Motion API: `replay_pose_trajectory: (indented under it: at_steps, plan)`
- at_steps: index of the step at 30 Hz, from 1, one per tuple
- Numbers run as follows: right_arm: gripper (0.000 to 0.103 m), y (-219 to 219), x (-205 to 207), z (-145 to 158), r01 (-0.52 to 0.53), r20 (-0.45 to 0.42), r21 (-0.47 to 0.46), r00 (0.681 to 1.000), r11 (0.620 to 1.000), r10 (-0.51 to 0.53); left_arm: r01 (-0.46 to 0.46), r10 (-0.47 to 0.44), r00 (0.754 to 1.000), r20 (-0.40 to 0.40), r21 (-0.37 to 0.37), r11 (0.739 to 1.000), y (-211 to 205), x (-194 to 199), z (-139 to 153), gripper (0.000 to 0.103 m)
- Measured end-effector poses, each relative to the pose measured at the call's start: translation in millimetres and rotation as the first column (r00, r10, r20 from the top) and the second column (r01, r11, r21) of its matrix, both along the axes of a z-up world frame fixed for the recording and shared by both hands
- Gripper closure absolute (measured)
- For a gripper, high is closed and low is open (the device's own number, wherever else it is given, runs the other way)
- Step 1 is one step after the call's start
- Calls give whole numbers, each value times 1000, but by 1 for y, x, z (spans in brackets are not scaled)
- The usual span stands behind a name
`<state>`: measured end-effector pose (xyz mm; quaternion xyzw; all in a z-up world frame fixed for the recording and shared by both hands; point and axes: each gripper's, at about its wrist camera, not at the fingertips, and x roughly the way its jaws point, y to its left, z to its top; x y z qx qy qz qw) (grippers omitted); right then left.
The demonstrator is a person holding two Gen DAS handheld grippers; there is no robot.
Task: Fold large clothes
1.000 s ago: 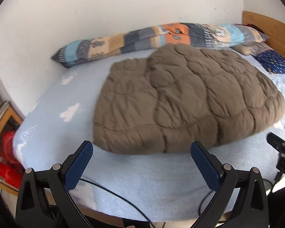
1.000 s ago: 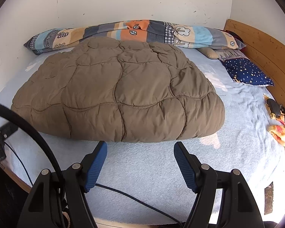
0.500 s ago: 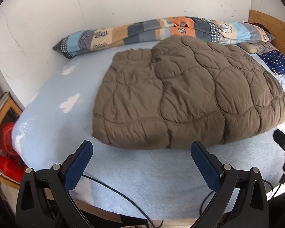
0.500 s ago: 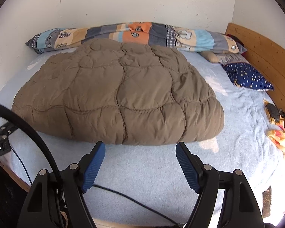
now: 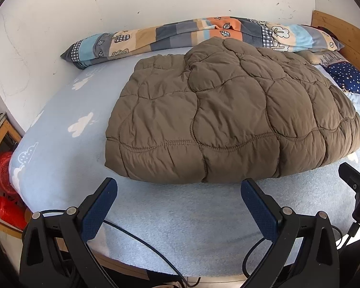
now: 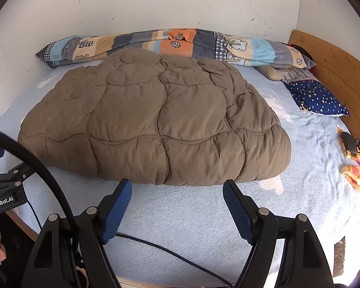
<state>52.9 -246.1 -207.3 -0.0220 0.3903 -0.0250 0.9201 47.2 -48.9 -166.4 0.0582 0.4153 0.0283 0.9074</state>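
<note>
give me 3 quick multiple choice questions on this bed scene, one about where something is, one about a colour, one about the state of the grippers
1. Where does the patchwork bolster lie?
A. along the wall behind the quilt
B. on top of the quilt
C. on the floor

2. What colour is the quilt?
A. red
B. brown
C. white

3. How do the left gripper and right gripper stand?
A. both shut on the quilt
B. one shut on the bolster
C. both open, holding nothing

Answers:
1 A: it runs along the white wall at the far edge of the bed, behind the quilt.
2 B: the puffy stitched fabric is brown all over.
3 C: each pair of blue pads stands wide apart over bare sheet, short of the quilt's near edge.
</note>
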Motion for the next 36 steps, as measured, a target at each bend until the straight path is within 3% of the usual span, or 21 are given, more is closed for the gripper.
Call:
replay_pose_trajectory:
  at_steps: [36]
  plan:
    - [21, 4, 1, 1, -14, 22, -10, 1000, 1000, 14, -22, 22, 1000, -6, 22, 1000, 2, 3, -4, 0]
